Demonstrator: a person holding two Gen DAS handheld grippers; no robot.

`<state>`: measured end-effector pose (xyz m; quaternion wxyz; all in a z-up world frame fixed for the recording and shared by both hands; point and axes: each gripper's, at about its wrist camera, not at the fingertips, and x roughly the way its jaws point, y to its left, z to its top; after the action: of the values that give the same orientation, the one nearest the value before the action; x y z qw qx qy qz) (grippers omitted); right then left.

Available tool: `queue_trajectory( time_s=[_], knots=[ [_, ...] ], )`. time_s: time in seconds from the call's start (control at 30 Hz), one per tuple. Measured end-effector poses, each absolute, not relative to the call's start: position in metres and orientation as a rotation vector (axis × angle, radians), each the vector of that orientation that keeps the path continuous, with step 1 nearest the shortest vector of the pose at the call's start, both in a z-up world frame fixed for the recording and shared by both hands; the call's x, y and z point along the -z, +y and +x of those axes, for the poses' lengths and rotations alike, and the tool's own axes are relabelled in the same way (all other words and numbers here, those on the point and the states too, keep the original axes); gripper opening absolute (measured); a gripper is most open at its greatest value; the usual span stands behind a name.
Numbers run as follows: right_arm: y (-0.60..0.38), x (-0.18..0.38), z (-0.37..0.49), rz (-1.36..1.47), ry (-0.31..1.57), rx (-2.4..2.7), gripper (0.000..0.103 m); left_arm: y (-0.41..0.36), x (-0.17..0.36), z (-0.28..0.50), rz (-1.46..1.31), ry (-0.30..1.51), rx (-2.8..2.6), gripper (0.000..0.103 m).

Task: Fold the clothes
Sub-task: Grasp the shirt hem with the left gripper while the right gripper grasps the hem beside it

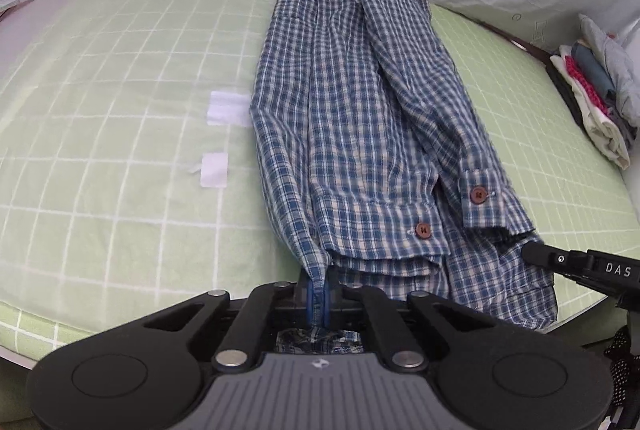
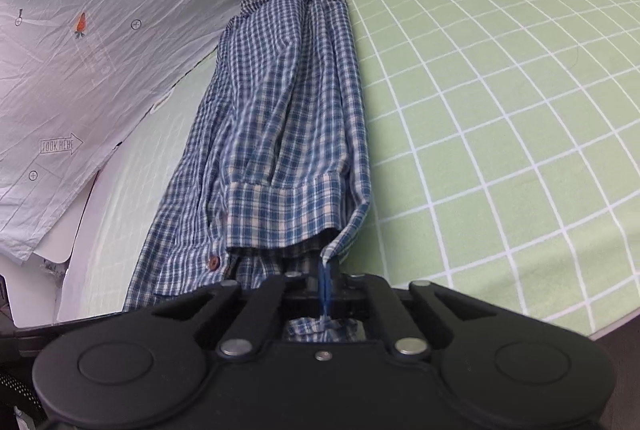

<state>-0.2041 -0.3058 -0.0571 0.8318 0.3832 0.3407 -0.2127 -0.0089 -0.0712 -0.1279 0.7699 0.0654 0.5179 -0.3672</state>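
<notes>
Checked shirt [image 1: 360,117] lies folded lengthwise on green mat [image 1: 100,109], collar toward 12 o'clock. Left gripper [image 1: 319,296] and right gripper [image 2: 326,284] each clenched on hem corner. Fabric light, limp; corner holds suit lifting.

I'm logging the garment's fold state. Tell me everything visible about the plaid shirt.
The plaid shirt is thin woven blue-and-white check fabric, already folded lengthwise into a narrow strip on the green grid mat. Both sleeves lie on top, their cuffs with brown buttons toward the grippers. The left gripper and right gripper each pinch a hem corner.
</notes>
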Motion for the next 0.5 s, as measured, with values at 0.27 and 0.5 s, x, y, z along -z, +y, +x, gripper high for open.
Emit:
queue_trajectory(
  time_s=[0.27,0.5],
  knots=[
    [-0.324,0.025,-0.179,0.812,0.611,0.422,0.001,-0.097,0.085,0.019,-0.001,1.037,0.827,0.004],
    [-0.359,0.006,-0.158,0.813,0.528,0.423,0.001,-0.113,0.068,0.056,-0.105,1.018,0.813,0.004]
  ],
)
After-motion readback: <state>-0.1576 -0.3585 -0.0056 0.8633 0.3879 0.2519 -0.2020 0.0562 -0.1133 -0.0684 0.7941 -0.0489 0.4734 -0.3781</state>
